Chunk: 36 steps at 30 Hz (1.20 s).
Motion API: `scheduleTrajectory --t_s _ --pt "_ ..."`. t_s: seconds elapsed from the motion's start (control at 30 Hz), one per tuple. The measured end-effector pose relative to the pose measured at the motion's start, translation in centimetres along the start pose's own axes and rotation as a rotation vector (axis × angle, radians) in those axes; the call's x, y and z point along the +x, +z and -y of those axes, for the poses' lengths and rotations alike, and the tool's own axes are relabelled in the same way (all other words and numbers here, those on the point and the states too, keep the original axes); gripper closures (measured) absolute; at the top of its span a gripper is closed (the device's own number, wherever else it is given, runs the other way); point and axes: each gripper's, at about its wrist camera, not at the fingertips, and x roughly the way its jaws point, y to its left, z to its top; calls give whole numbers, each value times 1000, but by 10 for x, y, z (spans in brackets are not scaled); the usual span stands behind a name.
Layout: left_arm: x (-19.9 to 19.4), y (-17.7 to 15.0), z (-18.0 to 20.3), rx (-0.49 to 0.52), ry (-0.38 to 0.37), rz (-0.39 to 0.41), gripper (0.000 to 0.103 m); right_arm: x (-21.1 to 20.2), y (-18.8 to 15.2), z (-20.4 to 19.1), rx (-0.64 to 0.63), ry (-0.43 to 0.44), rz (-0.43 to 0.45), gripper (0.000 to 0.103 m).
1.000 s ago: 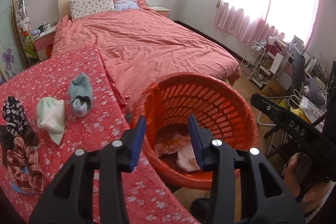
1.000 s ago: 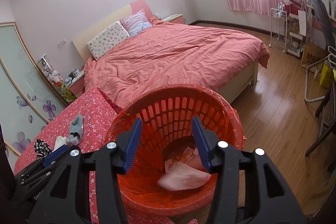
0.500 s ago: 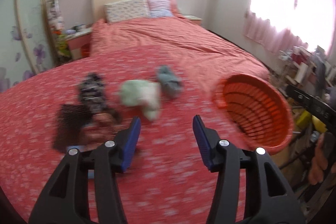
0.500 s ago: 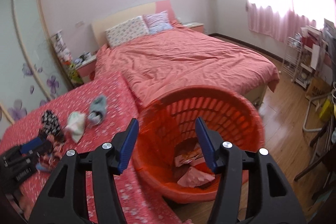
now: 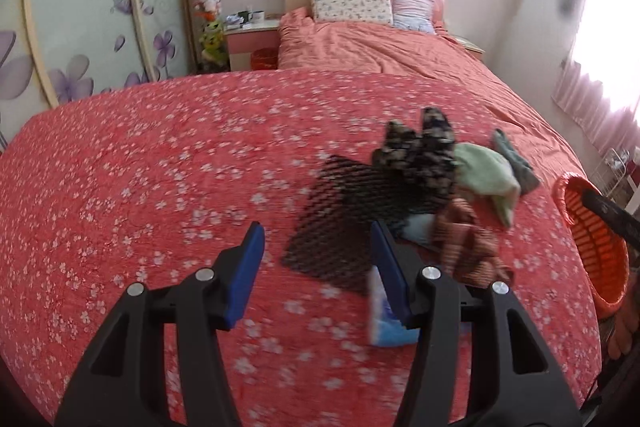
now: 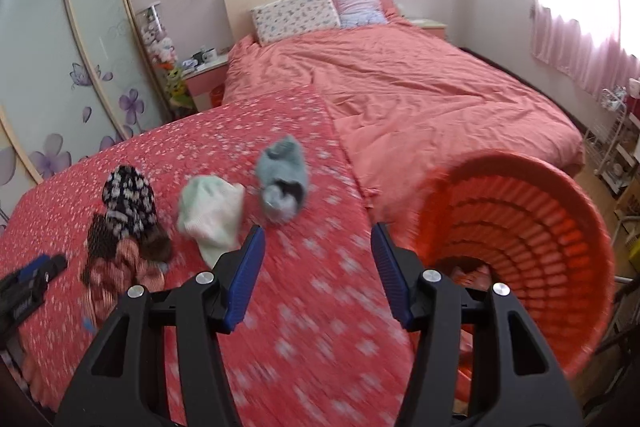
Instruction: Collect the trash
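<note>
Both claws gaped, empty: left claw [image 5: 317, 267] over flowered counter [image 5: 140, 187], trash pile [image 5: 408, 187] right of center; right claw [image 6: 318, 269] beside orange basket [image 6: 560, 227], lower right.

no text can be read in either view. the left gripper [image 6: 24, 291], seen at the far left of the right wrist view, carries pale lettering on its black body, but blur leaves it illegible. the blue packet [image 5: 384, 323] under the left gripper's right finger shows no legible print.
</note>
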Motion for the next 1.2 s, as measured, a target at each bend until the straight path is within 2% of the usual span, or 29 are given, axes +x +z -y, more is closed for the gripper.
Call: scheduleTrajectory --t_s 0.17,0.3,0.37,0.4,0.5,0.63,0.83,0.97,1.2 --pt "12 3 -13 -19 -16 -21 48 48 22 -11 43 11 -48 48" --pt "22 7 -15 -13 -25 -37 48 73 26 -18 27 -25 -84 48" --pt "23 7 -16 -9 -38 -39 48 83 23 -22 12 -38 -113 57" --pt "22 6 -16 -6 -46 -39 48 85 21 -23 6 -40 -122 70" --pt "15 -1 -14 16 -67 -36 48 80 19 -19 24 -26 -114 94" --pt "5 -11 -1 58 -104 -36 47 56 9 -16 33 -3 -96 94" --pt "-2 -25 21 119 -112 -33 45 12 -13 -23 7 28 -64 94" --pt "4 -21 20 81 -79 -28 44 -6 -27 -34 -22 33 -58 94" --pt "41 5 12 21 -69 -74 44 7 -48 -41 -69 11 -117 94"
